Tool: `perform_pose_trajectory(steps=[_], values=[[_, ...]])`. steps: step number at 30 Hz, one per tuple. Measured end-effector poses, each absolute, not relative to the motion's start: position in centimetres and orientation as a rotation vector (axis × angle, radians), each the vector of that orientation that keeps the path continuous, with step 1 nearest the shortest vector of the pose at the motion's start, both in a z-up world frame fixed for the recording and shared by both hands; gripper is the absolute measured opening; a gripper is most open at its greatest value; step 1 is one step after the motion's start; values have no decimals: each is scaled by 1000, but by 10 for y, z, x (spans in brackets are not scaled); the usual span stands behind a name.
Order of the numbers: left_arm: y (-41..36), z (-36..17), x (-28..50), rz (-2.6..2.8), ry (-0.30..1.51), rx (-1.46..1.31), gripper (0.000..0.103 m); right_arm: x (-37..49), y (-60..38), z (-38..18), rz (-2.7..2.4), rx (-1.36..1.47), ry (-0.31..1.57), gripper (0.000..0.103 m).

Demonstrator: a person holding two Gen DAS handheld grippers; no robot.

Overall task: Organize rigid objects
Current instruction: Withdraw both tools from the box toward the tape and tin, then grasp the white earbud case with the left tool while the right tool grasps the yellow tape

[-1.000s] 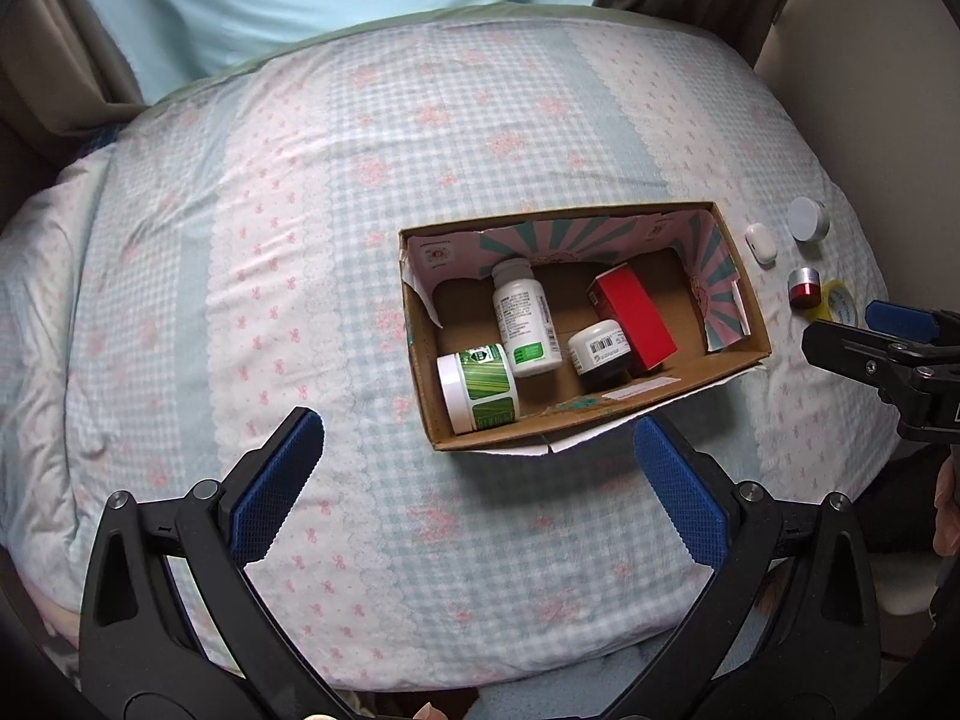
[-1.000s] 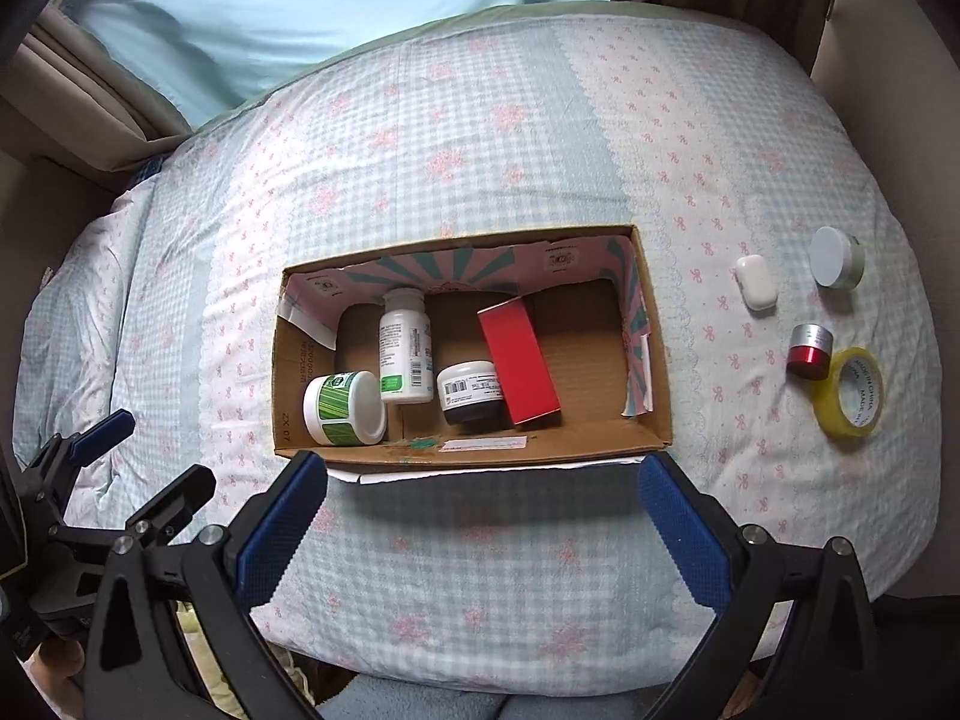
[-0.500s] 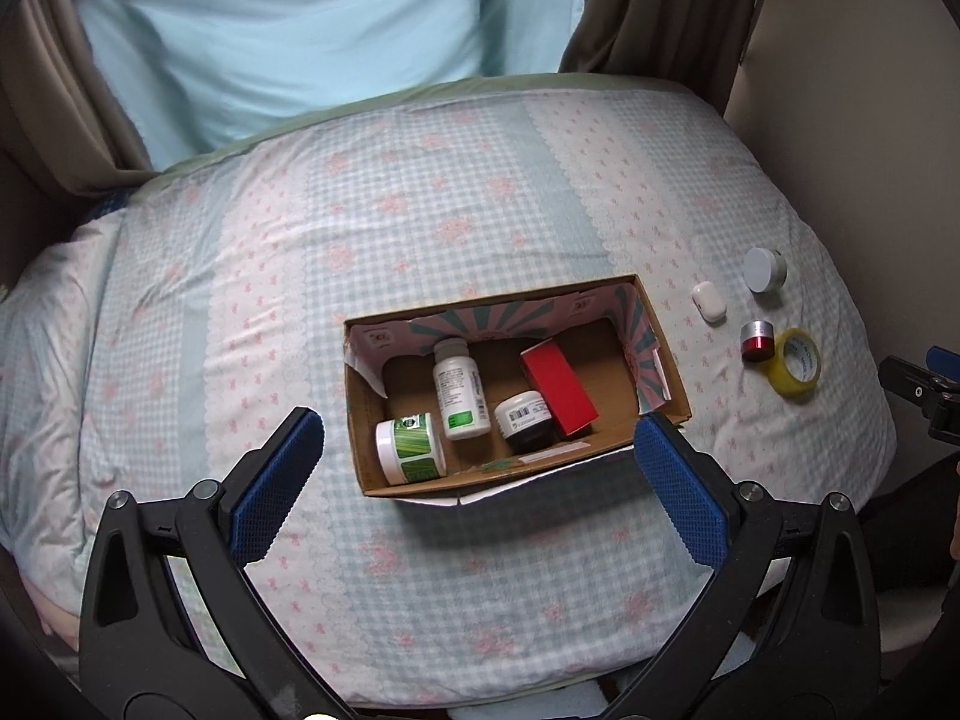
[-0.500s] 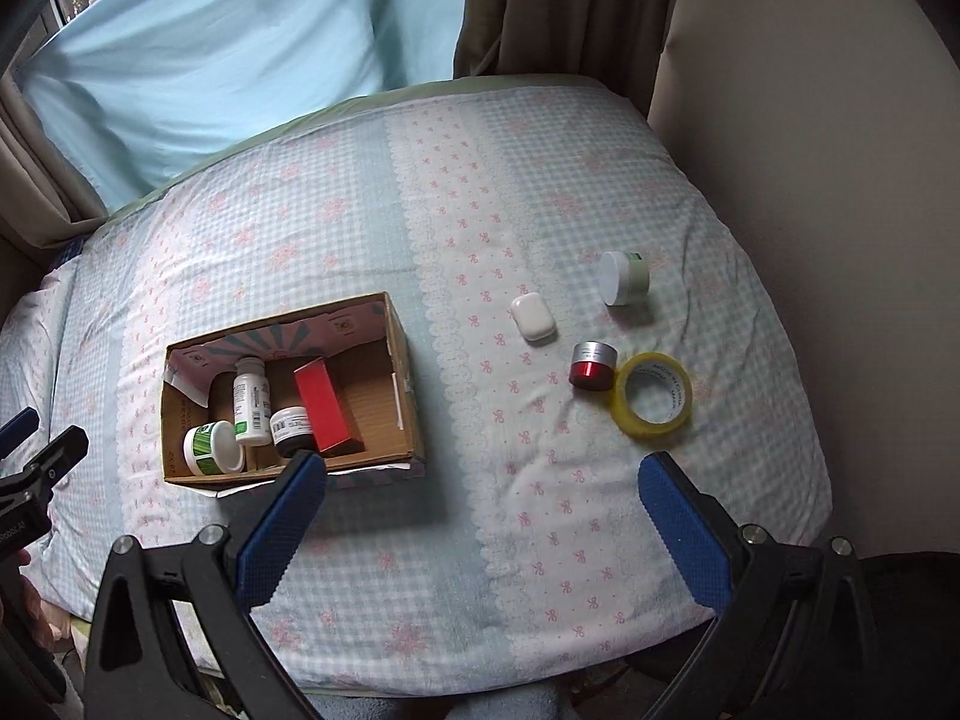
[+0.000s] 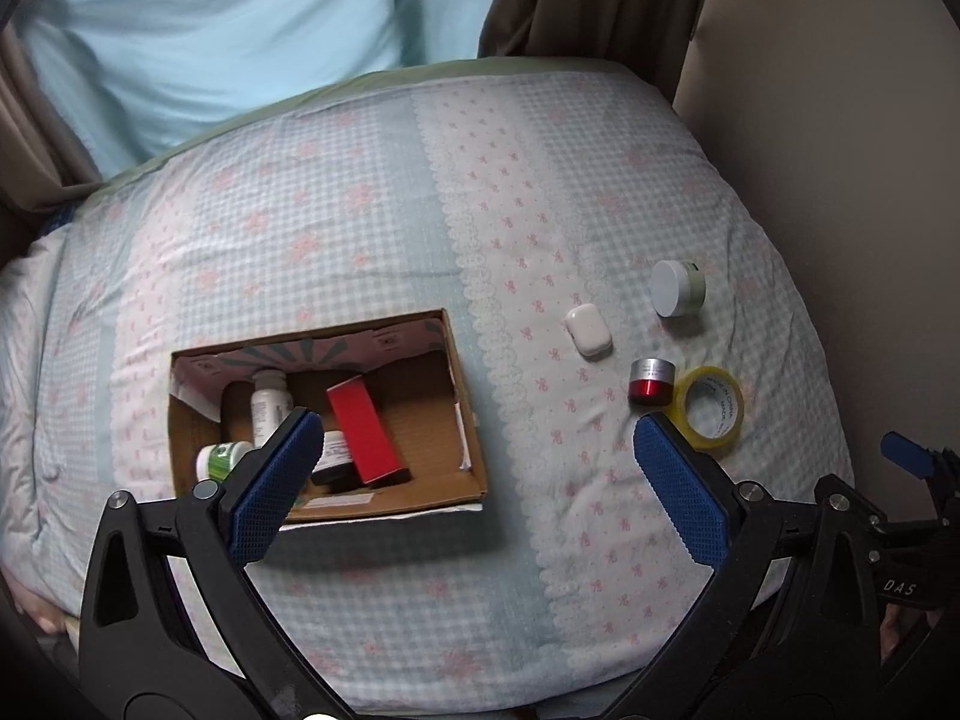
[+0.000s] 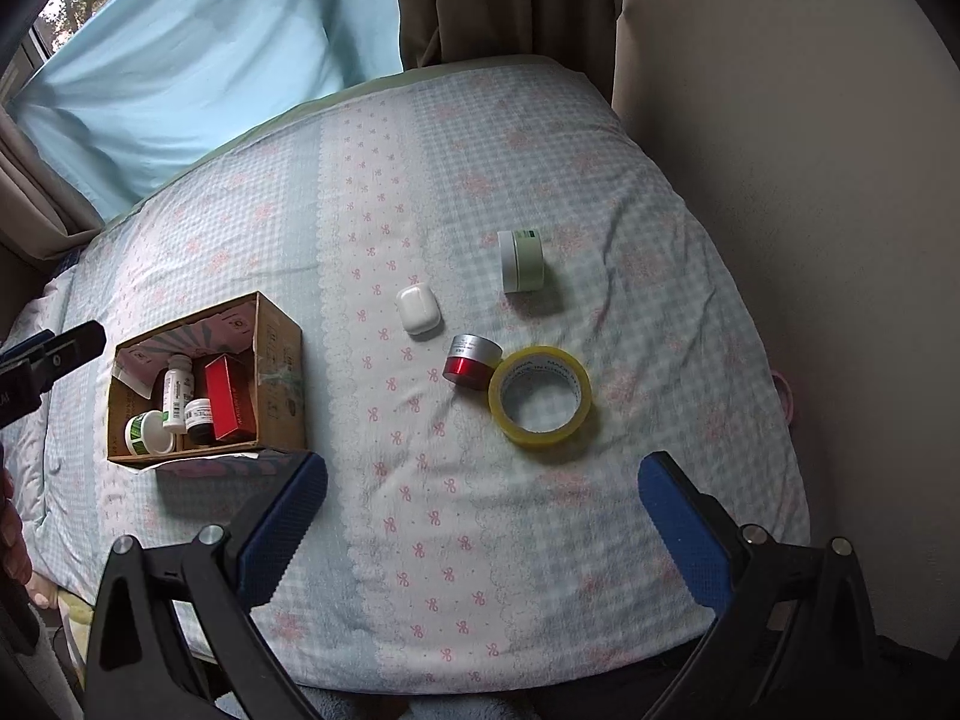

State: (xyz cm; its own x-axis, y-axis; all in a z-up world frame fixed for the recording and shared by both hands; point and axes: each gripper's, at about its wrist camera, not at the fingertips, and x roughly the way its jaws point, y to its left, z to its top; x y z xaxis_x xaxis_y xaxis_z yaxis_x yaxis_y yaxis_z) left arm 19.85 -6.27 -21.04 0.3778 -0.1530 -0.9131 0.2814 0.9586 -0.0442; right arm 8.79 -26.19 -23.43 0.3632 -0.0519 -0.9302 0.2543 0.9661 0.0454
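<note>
Both tools, right and left, gape wide and empty. Tape, red jar, case and tub lie ahead of the right tool, likely for boxing; box sits to its left.

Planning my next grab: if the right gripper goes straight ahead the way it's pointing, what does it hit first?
Probably the yellow tape roll, which lies nearly centred ahead of the open right gripper; only bedspread lies before it. Depth is uncertain.

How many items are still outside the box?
4, all right of the cardboard box: white case, green jar, red jar, yellow tape roll. None appear hidden.
</note>
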Motion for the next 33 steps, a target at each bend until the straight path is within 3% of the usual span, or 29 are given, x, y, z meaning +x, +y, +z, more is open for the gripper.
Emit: perform_pose_trajectory(steps=[15, 30, 33], values=[[-179, -348, 269, -300, 1316, 201, 103, 112, -313, -348, -288, 391, 1232, 103], [-230, -474, 333, -265, 1481, 199, 98, 147, -319, -445, -407, 455, 1305, 103], [-232, -487, 340, -245, 1504, 189, 89, 152, -320, -455, -419, 460, 1317, 103]])
